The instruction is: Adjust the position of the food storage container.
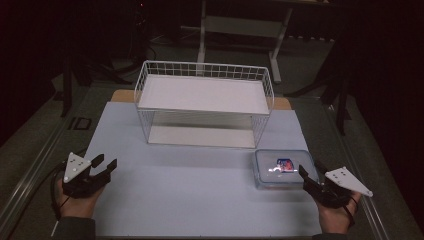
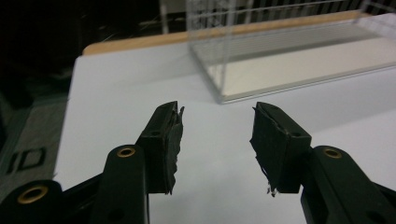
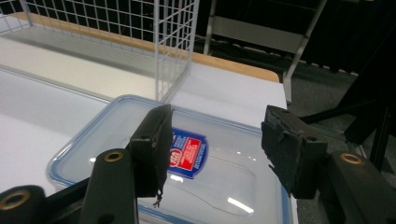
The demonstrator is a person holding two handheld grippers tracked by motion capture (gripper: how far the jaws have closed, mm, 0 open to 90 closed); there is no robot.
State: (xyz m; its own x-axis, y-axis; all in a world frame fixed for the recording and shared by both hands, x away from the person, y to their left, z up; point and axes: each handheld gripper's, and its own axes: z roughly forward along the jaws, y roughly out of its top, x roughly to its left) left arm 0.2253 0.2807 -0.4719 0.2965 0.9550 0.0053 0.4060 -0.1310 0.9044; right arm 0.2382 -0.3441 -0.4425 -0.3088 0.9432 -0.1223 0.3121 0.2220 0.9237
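1. The left claw (image 1: 102,165), at seven o'clock on the desk (image 1: 200,200), stands parted and holds nothing.
2. The right claw (image 1: 309,175), at five o'clock, gapes wide just over the near right corner of the lidded container (image 1: 280,170).
3. Open desk lies between them.
4. The wire basket (image 1: 205,102) blocks twelve o'clock.

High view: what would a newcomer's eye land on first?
The white two-tier wire rack standing at the far middle of the pale blue table mat, both shelves bare. Next, the clear plastic lidded container with a blue rim and a red-and-blue label on the mat near the rack's right front corner. The right gripper hovers open just over its near edge; the left gripper sits open at the mat's left.
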